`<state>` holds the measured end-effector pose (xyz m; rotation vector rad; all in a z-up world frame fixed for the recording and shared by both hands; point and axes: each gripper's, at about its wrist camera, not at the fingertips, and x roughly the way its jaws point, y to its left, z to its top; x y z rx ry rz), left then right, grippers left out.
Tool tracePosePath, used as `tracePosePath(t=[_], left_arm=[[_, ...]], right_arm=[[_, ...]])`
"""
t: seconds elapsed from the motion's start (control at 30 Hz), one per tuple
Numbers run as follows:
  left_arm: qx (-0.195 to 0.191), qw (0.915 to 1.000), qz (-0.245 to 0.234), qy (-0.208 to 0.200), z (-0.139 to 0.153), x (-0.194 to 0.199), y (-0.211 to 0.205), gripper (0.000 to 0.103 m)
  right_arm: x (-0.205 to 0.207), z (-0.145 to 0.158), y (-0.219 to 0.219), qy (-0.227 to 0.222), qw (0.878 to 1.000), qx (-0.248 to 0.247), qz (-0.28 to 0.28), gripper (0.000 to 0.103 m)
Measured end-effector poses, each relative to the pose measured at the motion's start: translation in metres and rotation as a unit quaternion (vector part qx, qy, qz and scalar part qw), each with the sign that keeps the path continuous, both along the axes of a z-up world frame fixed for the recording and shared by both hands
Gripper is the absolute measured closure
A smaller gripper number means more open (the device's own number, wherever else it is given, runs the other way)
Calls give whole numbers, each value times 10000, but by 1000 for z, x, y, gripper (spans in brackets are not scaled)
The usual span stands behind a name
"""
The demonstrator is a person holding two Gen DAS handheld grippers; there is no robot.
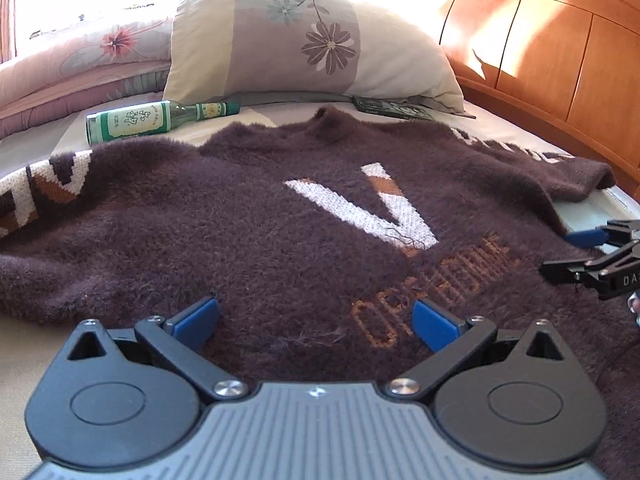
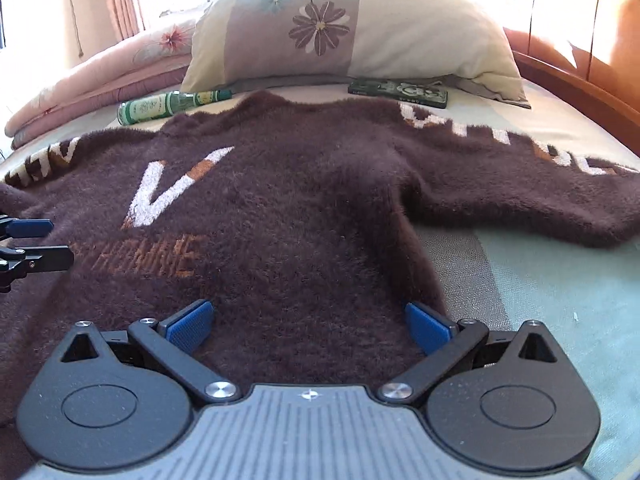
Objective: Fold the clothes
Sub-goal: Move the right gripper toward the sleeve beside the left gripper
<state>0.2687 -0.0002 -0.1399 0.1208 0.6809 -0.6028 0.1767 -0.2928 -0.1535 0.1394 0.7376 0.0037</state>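
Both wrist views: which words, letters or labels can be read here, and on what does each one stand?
"V": white knit letter on the fuzzy dark brown sweater.
Orange lettering below it: unclear.
Sleeve letters: cut off, unclear.
"DREAMCITY", upside down: floral cream and mauve pillow.
Green glass bottle: label characters too blurred.
Flat dark green packet: too blurred.

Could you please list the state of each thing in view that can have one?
sweater: spread flat, sleeves out, unfolded
left hand-held gripper: open, over hem
right hand-held gripper: open, over hem
green bottle: lying on its side
pillow: propped by headboard
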Motion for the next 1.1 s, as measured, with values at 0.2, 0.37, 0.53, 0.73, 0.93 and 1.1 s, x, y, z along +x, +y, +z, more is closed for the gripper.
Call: tracePosePath(t=[0.2,0.37,0.53,0.73,0.93,1.1], left_arm=[[-1138,9923,-62,492,16,2,-11,1],[-1038,9926,-187,604,-4,3,-35,1],[-978,9933,-298,531,-8,5,-37,1],[-944,9940,-301,459,-9,4,-39,1],[-965,9939,-322,433,-10,3,-38,1],[-1030,9931,-344,452,-10,4,-36,1]], right_arm=[[-9,11,-18,-129,9988,440,-169,0],[-14,22,-45,-326,9953,787,-451,0],[-19,13,-124,-533,9772,1500,-1404,0],[-33,-11,-205,-1065,9356,2724,-1975,0],[-13,3,-258,-1164,9361,2398,-2295,0],[8,39,-309,-1362,9377,1818,-2630,0]])
